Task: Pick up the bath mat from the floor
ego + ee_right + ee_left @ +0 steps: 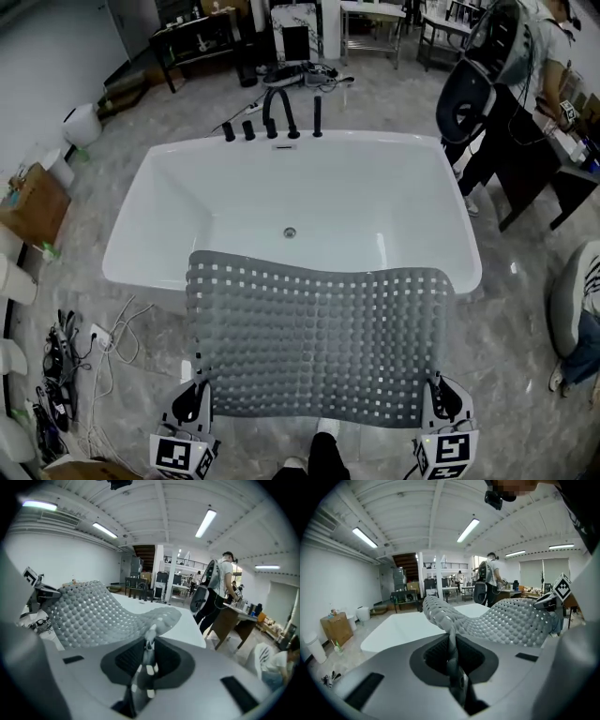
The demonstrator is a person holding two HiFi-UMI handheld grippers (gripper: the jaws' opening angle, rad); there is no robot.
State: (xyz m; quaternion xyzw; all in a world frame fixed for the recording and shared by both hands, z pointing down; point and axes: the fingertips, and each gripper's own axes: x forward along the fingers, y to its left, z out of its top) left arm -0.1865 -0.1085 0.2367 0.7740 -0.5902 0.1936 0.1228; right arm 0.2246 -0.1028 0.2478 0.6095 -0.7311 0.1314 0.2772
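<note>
The near corners of the grey bath mat (319, 337) are pinched in the nearly closed jaws of the left gripper (192, 401) and the right gripper (441, 401), and the mat is held spread off the floor (525, 309), its far edge seen over the near rim of the white bathtub (131, 220).

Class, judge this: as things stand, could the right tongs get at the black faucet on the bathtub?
Probably not: the right tongs are shut on the bath mat, and the faucet stands across the whole tub.
</note>
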